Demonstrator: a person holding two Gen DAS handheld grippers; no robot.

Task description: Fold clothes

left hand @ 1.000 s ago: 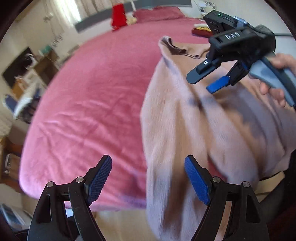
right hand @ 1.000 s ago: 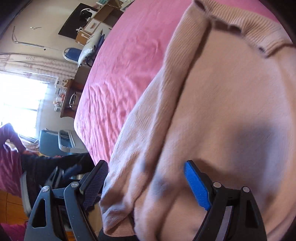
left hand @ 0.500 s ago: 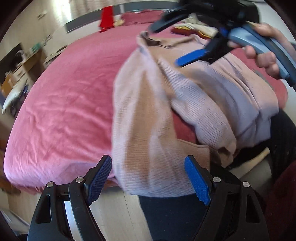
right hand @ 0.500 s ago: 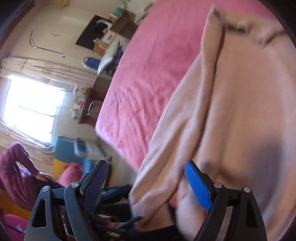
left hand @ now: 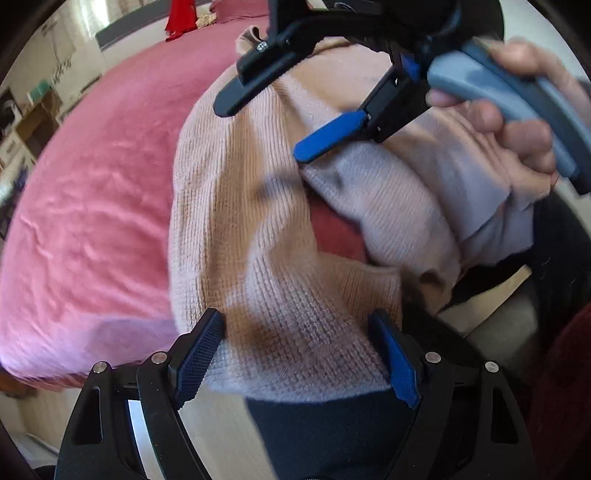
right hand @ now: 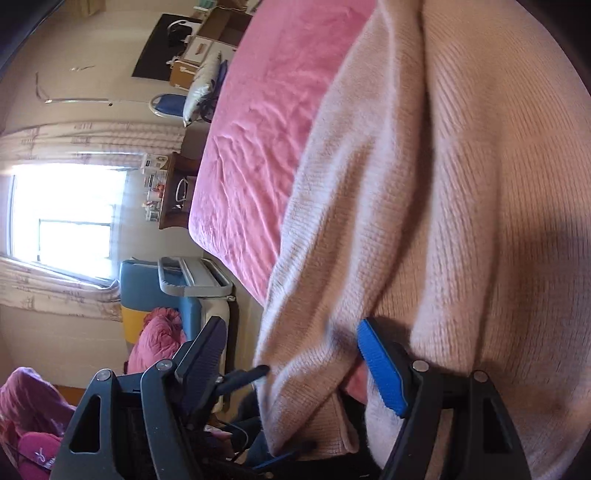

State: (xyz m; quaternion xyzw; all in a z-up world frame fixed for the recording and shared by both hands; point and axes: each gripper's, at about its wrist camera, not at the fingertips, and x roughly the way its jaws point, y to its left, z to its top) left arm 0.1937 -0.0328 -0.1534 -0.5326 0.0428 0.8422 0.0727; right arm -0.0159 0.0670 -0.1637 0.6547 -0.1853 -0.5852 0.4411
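Note:
A beige knit sweater [left hand: 240, 221] lies rumpled on the pink bed cover [left hand: 92, 203], its lower edge hanging over the near side. My left gripper [left hand: 295, 360] points down at that edge. It is open, and the knit fills the gap between its blue pads. The right gripper [left hand: 260, 131], held by a hand [left hand: 524, 140], hovers over the sweater's upper part. In the right wrist view the right gripper [right hand: 291, 360] is closing around a hanging fold of the sweater [right hand: 461, 184]. The fold lies by the right pad, and the left pad stands apart from it.
A red cloth [left hand: 181, 18] lies at the bed's far end. A dark trouser leg [left hand: 332, 435] stands against the bed's near edge. Beside the bed [right hand: 258, 110] are a wooden nightstand [right hand: 177, 192], a blue chair [right hand: 147, 288] and a bright window [right hand: 66, 214].
Both grippers have come down toward the sweater's near edge. The left view tilted downward and fabric now sits between its pads. The right gripper looms closer, its jaws a little narrower.

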